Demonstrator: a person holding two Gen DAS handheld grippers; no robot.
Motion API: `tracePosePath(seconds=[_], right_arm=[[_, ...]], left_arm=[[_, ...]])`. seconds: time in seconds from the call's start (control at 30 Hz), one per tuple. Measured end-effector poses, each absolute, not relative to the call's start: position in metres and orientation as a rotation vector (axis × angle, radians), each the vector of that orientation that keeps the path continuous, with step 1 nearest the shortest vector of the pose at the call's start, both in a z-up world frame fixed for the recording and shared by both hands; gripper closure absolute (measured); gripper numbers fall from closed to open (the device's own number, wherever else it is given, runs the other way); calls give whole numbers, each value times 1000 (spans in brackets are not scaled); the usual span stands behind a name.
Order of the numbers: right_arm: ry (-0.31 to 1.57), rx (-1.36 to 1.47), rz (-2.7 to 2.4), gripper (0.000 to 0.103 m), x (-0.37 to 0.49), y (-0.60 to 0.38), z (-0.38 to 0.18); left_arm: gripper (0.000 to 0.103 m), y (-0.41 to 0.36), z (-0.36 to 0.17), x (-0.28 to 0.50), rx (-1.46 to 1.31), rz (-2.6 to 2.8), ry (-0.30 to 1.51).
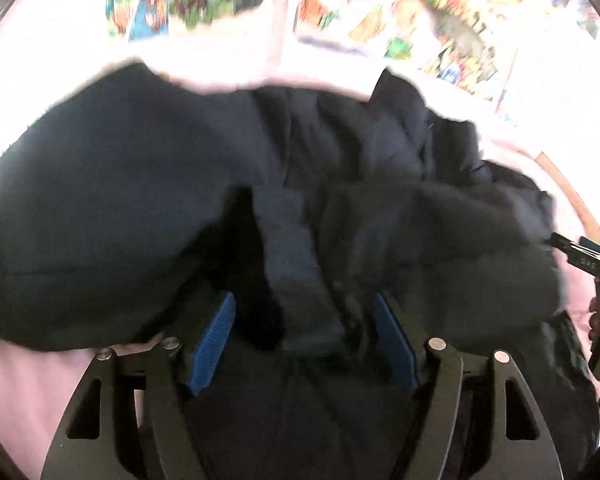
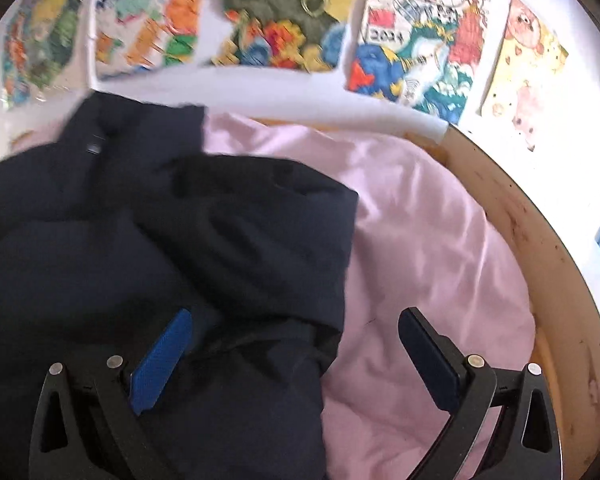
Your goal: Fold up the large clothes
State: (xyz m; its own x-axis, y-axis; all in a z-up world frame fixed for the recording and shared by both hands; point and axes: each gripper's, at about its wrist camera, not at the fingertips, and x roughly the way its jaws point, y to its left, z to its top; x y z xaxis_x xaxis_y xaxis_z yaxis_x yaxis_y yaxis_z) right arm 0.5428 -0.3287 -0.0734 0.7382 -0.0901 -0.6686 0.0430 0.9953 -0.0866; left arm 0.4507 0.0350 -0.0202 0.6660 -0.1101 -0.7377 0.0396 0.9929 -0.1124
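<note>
Your left gripper (image 1: 304,336) stands spread with a bunched fold of the dark garment (image 1: 180,184) between its unclosed pads, apparently poised to pinch, while your right gripper (image 2: 300,356) gapes wide astride the garment's edge on the pink bedsheet (image 2: 420,240) near the wooden rim (image 2: 540,248).

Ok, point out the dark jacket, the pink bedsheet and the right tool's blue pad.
dark jacket (image 2: 240,232): right wrist view, on its puffy upper fold.
pink bedsheet (image 2: 428,248): right wrist view, bare stretch beside the jacket.
blue pad (image 2: 162,364): right wrist view, ribbed face.
</note>
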Motion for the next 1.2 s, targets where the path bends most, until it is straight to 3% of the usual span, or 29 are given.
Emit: tracePosePath(seconds=[0.1,0.2,0.3,0.6,0.73,0.97,1.0,1.1,1.2], right_arm=[[757,-5,36,0,523,-323,-57],[763,59,151,0,501,-311,-43],[774,108,271,0,479,-297,-34],[738,3,412,0,431,-240,-28],[649,-90,385,0,421,-235,-8],[688,24,378,0,418,-239,-20],[692,28,378,0,417,-238,-22],[694,31,393,0,415,-233,-27],[698,15,405,0,414,-227,-30]], left_arm=[[35,47,16,409,-136,-121,743],[20,80,40,367,-229,-52,678],[17,129,51,333,-353,74,660],[17,283,-16,296,-872,433,508],[17,309,-19,316,-939,456,462],[19,340,-48,329,-1129,543,435],[25,345,-51,328,-1146,545,414],[60,356,-60,330,-1166,522,409],[78,359,-65,334,-1142,520,402]])
